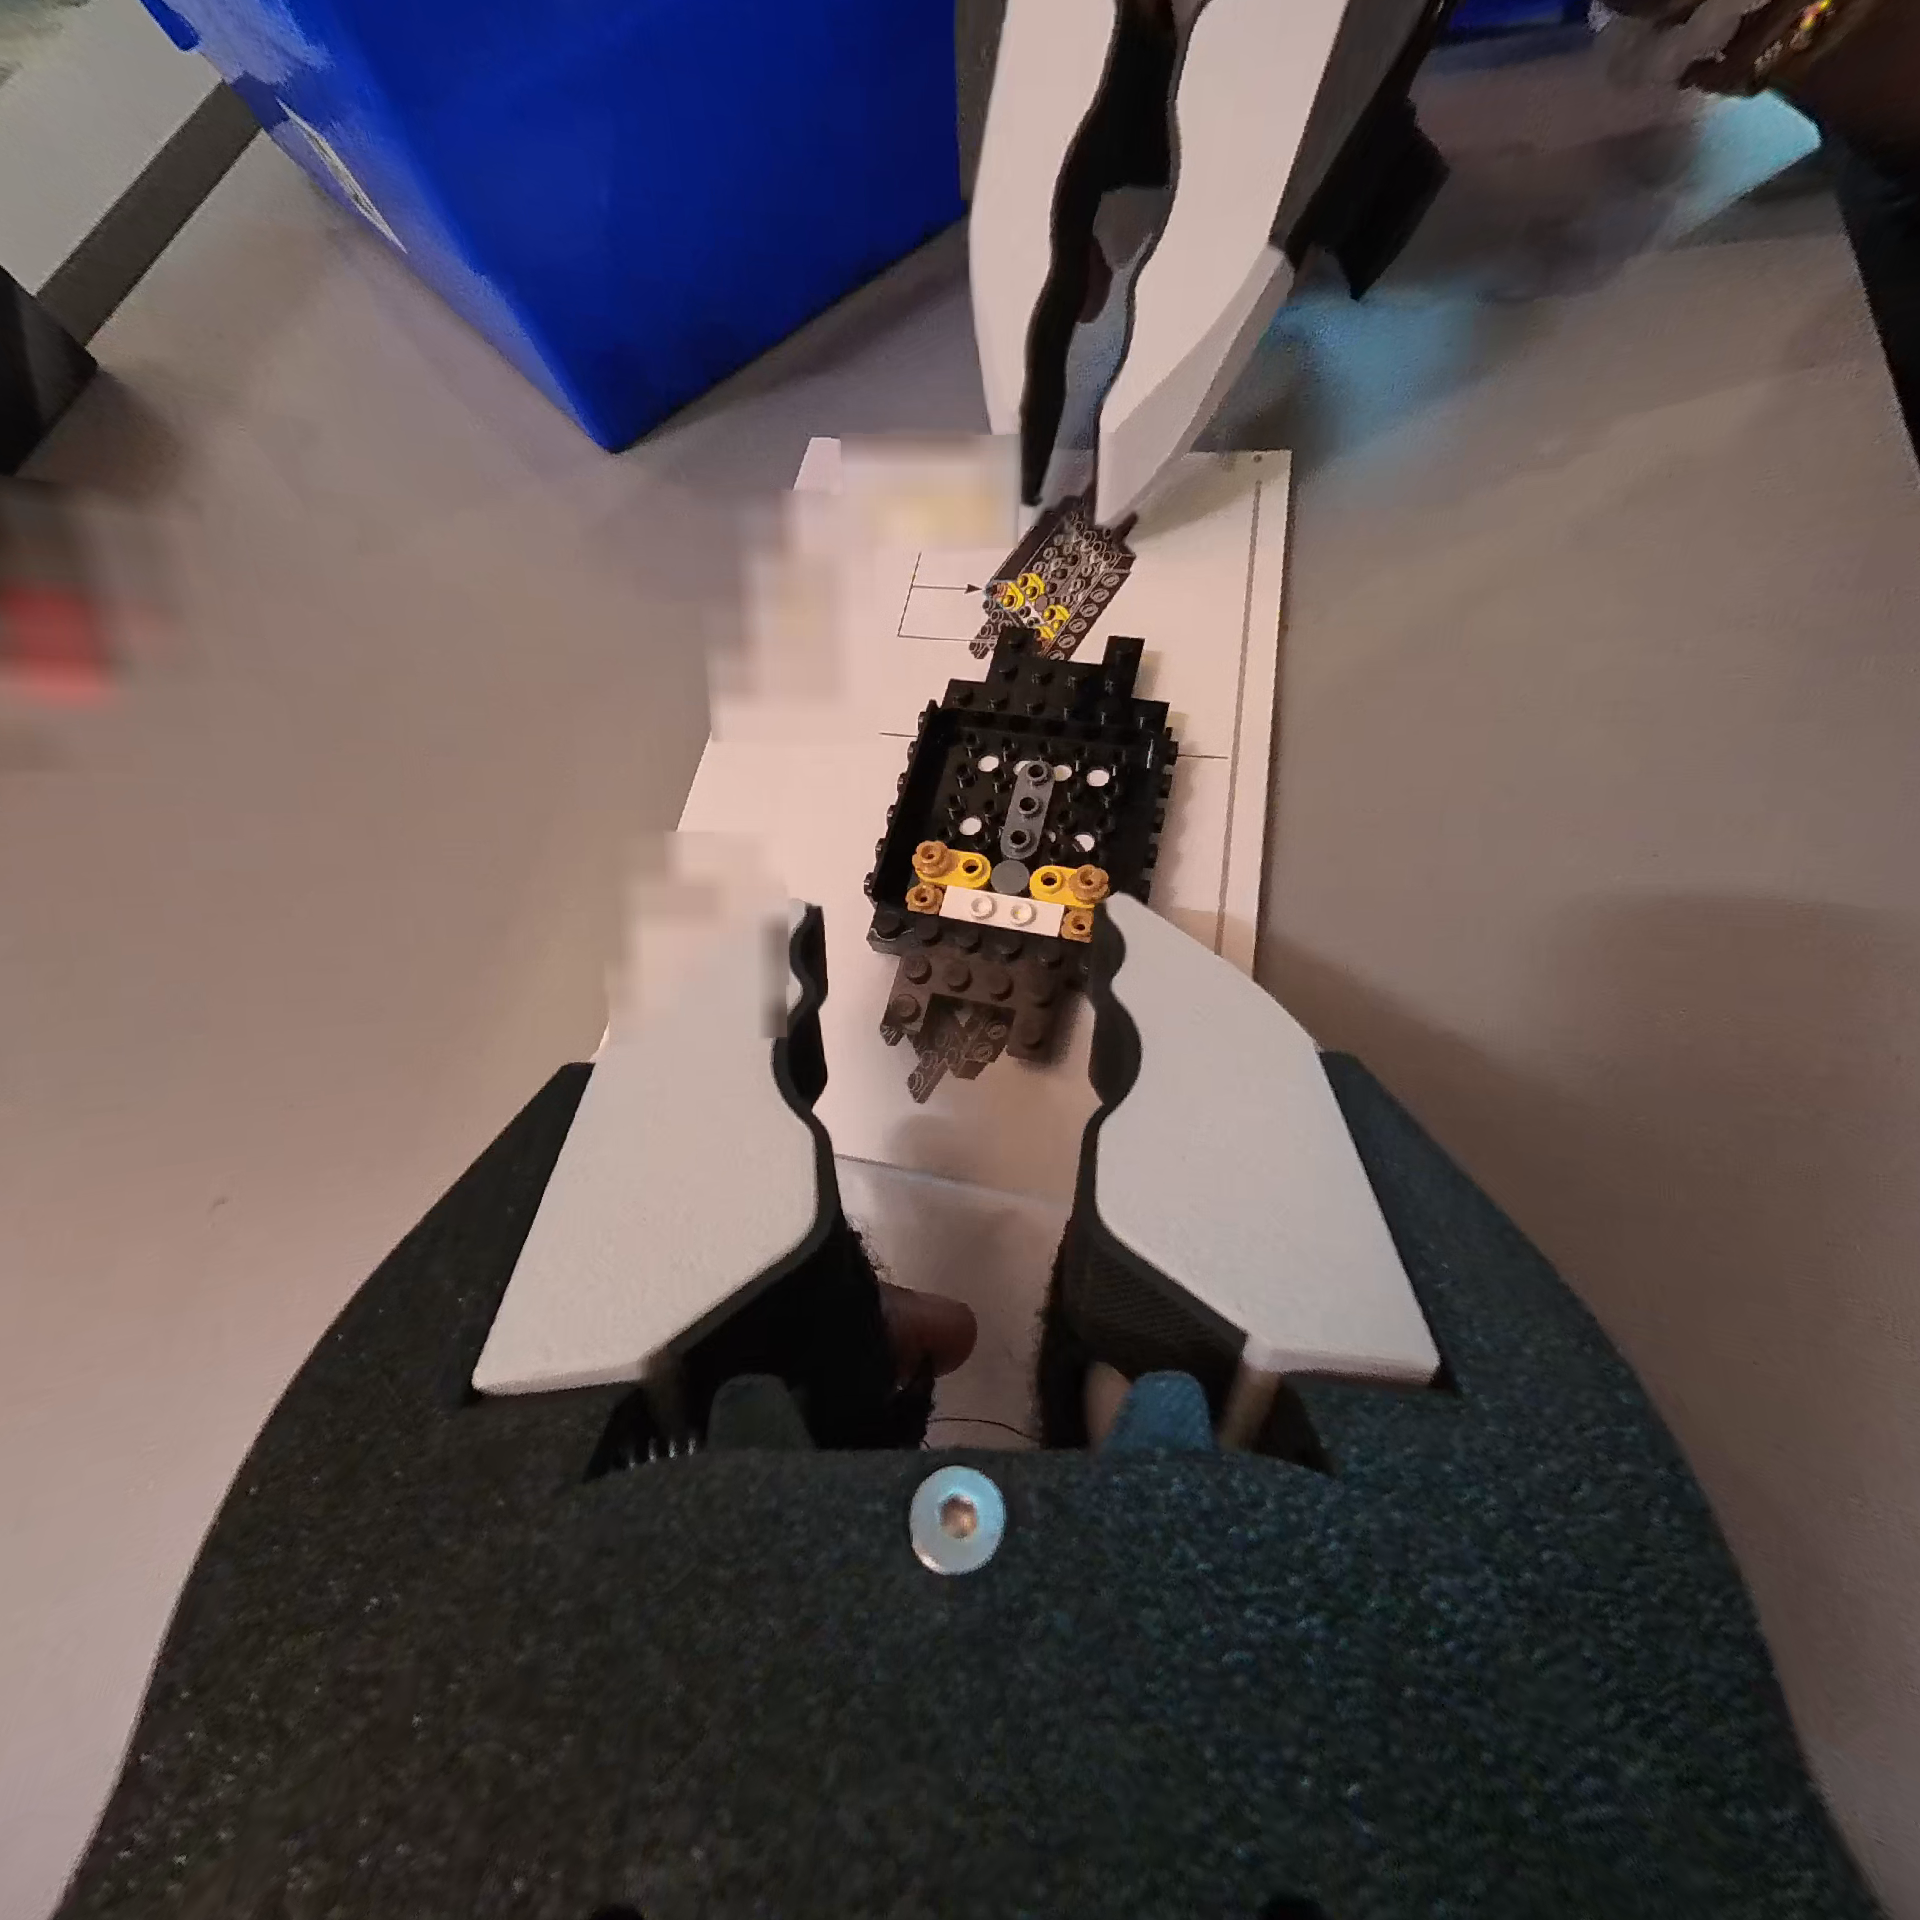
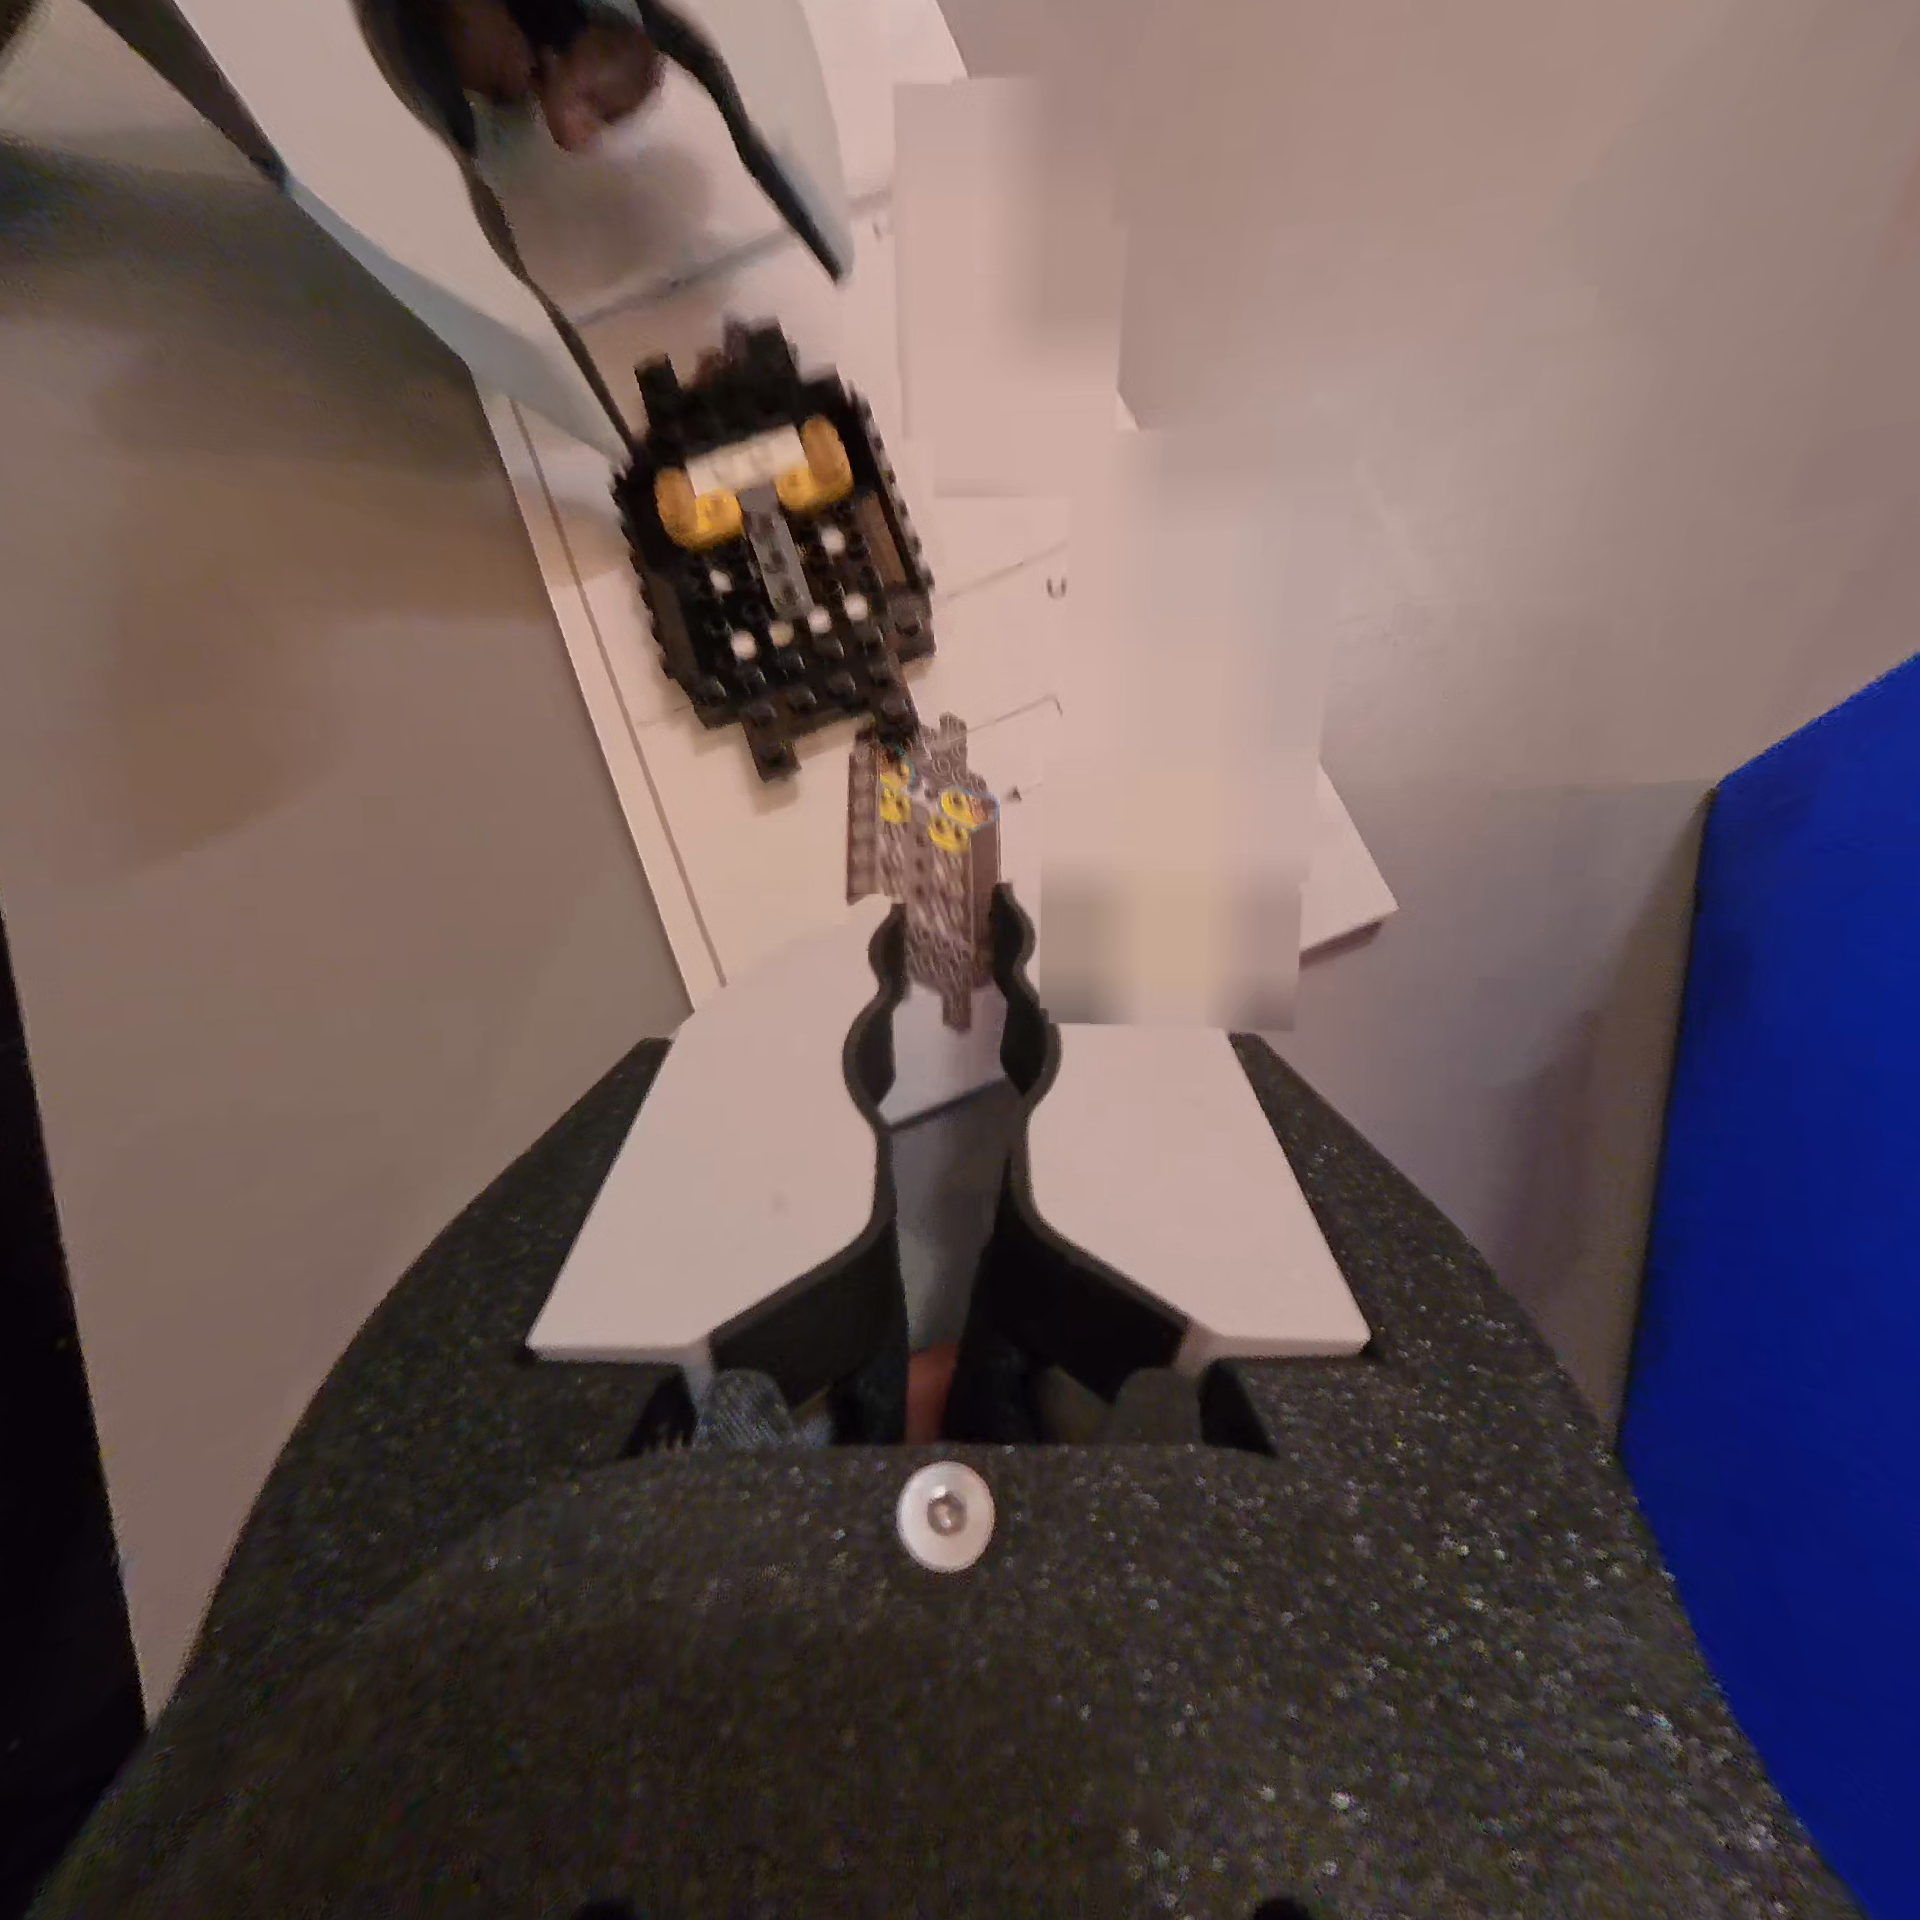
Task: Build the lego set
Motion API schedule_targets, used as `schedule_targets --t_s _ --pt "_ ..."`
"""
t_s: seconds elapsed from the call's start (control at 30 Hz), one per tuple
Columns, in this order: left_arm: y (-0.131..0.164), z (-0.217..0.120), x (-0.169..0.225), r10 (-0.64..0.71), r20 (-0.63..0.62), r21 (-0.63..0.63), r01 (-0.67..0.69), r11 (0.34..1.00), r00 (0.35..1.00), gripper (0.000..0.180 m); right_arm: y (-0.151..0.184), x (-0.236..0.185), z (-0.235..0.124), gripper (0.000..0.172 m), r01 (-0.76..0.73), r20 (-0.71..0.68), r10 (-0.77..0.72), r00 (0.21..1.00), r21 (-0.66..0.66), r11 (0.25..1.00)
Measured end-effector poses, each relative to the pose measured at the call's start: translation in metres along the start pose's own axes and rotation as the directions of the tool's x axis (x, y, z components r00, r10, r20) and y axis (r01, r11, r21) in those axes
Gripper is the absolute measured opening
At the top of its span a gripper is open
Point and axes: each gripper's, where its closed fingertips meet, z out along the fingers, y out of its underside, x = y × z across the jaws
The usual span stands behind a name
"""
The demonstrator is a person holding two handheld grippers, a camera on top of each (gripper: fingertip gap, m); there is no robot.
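While my right claw (image 2: 940, 935) pinches a small grey studded brick piece (image 2: 935, 873) between its 2 pads, that piece juts straight out ahead of the fingertips, its long axis in line with the fingers and its yellow-studded end farthest from me, aimed at the black brick build (image 2: 774, 582). From my left wrist view the same grey piece (image 1: 1055, 587) hangs tilted from the right claw (image 1: 1075, 509), its low end just beside the far edge of the black build (image 1: 1023, 831).

My left claw (image 1: 961, 977) stands wide open with nothing in its grasp. The near, narrow end of the black build sits between its fingertips; the right finger (image 1: 1153, 977) is close against the build's corner, the left one well clear. The build's long axis runs away from this claw, open tray side up, with yellow, gold and white pieces at the near end of the tray.

It lies on a white printed sheet (image 1: 1195, 623) on a pale grey worktop (image 1: 416, 675). A blue bin (image 1: 644, 187) stands beyond, left of my left claw.
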Motion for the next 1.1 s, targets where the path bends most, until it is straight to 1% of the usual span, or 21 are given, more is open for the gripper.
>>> schedule_targets --t_s 0.13,0.2,0.23,0.3,0.4,0.43,0.57,0.73,0.93,1.0,1.03,1.1 --pt "0.0 0.0 0.0 0.001 0.004 0.006 -0.001 1.0 1.0 0.048 -0.038 -0.012 -0.001 0.009 0.012 0.029 -0.017 0.999 0.174 0.985" --pt "0.0 0.0 -0.002 -0.008 0.012 0.004 0.008 1.0 1.0 0.048 -0.052 -0.02 0.003 0.006 0.04 0.028 -0.047 0.998 0.22 0.975" --pt "0.001 0.0 -0.003 -0.013 0.018 0.004 0.013 1.0 1.0 0.047 -0.056 -0.022 0.008 0.005 0.056 0.021 -0.062 0.998 0.221 0.974" --pt "0.001 0.001 -0.003 -0.018 0.02 0.002 0.018 1.0 1.0 0.046 -0.06 -0.027 0.022 0.005 0.082 0.026 -0.089 0.996 0.189 0.979" --pt "0.002 0.001 -0.003 -0.022 0.021 -0.004 0.022 1.0 1.0 0.044 -0.063 -0.029 0.041 0.006 0.085 0.046 -0.092 0.995 0.148 0.985" --pt "0.002 0.001 -0.003 -0.023 0.022 -0.008 0.024 1.0 0.999 0.043 -0.064 -0.029 0.046 0.008 0.089 0.048 -0.096 0.994 0.135 0.987" --pt "0.005 0.004 0.001 -0.015 0.001 -0.032 0.015 0.999 1.0 0.039 -0.07 -0.026 0.057 0.009 0.112 0.034 -0.115 0.993 0.095 0.989" --pt "0.005 0.005 0.004 -0.027 -0.02 -0.035 0.026 0.999 0.999 0.034 -0.069 -0.026 0.066 0.004 0.116 0.044 -0.118 0.992 0.049 0.992" --pt "0.004 0.007 0.009 -0.035 -0.043 -0.039 0.034 0.999 0.998 0.027 -0.066 -0.026 0.064 0.005 0.145 0.012 -0.145 0.989 0.013 0.989" --pt "0.004 0.007 0.009 -0.036 -0.044 -0.038 0.035 0.999 0.998 0.027 -0.066 -0.026 0.065 0.004 0.142 0.001 -0.142 0.99 0.01 0.99" --pt "0.004 0.007 0.009 -0.037 -0.044 -0.038 0.036 0.999 0.998 0.027 -0.067 -0.027 0.065 0.0 0.147 0.007 -0.147 0.989 0.013 0.989" --pt "0.004 0.007 0.009 -0.038 -0.047 -0.038 0.037 0.999 0.998 0.026 -0.066 -0.029 0.067 0.0 0.183 -0.005 -0.183 0.983 0.02 0.983"
